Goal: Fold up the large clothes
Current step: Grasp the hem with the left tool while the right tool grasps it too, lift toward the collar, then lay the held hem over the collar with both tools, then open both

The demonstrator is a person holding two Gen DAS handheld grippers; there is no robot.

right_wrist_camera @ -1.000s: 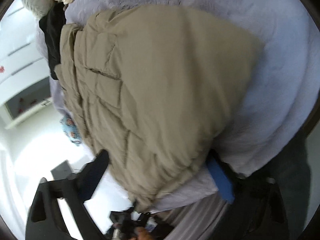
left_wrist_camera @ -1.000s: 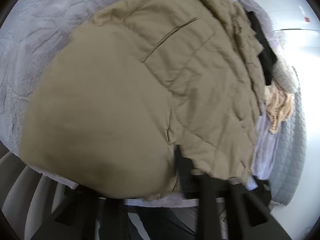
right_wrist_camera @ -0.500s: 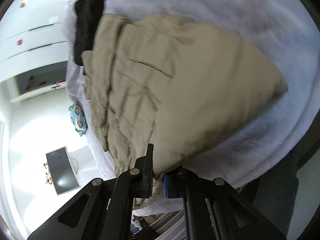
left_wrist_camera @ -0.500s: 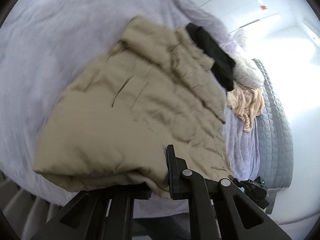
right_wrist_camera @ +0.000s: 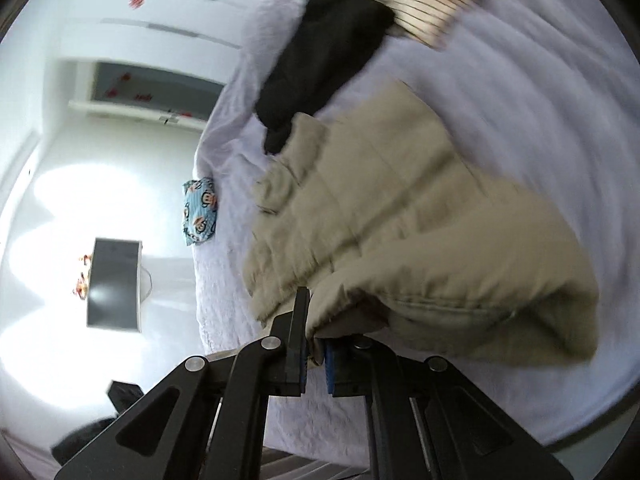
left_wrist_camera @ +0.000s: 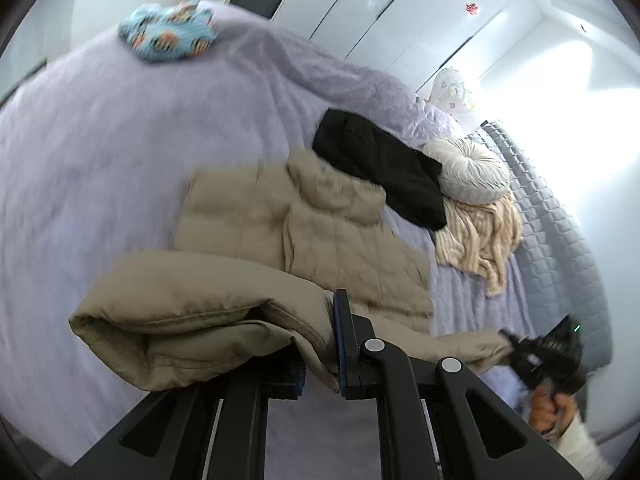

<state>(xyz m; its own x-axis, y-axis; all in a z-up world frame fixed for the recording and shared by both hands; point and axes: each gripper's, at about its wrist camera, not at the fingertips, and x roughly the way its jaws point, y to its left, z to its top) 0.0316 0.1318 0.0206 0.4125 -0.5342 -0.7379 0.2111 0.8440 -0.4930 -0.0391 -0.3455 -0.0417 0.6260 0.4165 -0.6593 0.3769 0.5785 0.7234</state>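
A large tan quilted jacket [left_wrist_camera: 320,236] lies on a lavender bed [left_wrist_camera: 120,140]. Its near hem is lifted and curled over. My left gripper [left_wrist_camera: 318,344] is shut on the hem at its near edge. My right gripper [right_wrist_camera: 314,344] is shut on the hem too, seen in the right wrist view with the jacket [right_wrist_camera: 400,220] spreading away from it. In the left wrist view the right gripper [left_wrist_camera: 520,350] shows at the far right, pinching the other end of the hem, which is pulled taut between both.
A black garment [left_wrist_camera: 380,172], a cream striped garment [left_wrist_camera: 480,232] and a grey round cushion [left_wrist_camera: 472,168] lie beyond the jacket. A blue patterned pillow [left_wrist_camera: 168,28] sits at the far bed corner. White wardrobes [left_wrist_camera: 400,12] stand behind. A grey quilted cover [left_wrist_camera: 560,240] lies right.
Both grippers closed on the jacket's near hem and lifted it up and back. The views swung up, so more of the bed and room shows now.
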